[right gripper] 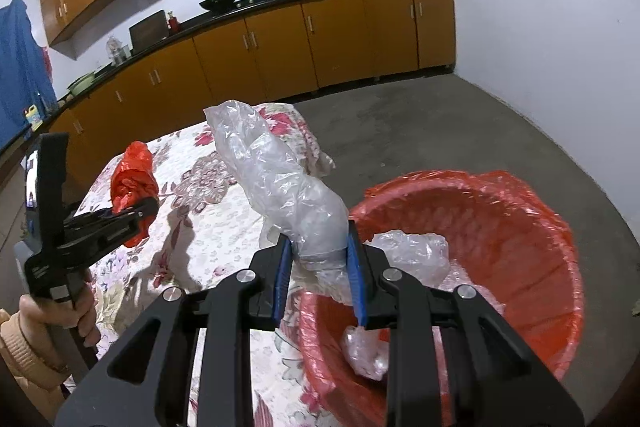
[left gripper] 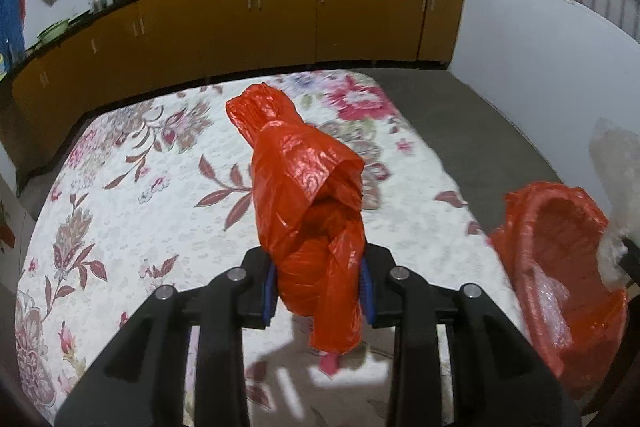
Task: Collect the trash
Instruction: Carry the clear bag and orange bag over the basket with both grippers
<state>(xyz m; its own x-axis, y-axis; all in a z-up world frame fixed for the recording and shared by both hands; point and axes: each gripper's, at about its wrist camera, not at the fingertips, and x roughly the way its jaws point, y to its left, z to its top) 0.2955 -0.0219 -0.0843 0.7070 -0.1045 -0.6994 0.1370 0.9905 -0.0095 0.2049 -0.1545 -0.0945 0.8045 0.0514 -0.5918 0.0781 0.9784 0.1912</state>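
A crumpled orange-red plastic bag [left gripper: 308, 203] is standing upright, pinched above the floral-covered table. A crinkled clear plastic bag [right gripper: 280, 179] is hanging tilted at the rim of the red, bag-lined bin [right gripper: 520, 223], which is holding more clear plastic.

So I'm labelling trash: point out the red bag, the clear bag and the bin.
red plastic bag [left gripper: 308, 195], left wrist view, on its crumpled middle.
clear plastic bag [right gripper: 280, 183], right wrist view, on its twisted middle.
red-lined bin [right gripper: 552, 235], right wrist view, on its far inner wall.

Two wrist views, steeply down, close; shared floral table [left gripper: 120, 207] and red-lined bin [right gripper: 520, 227].
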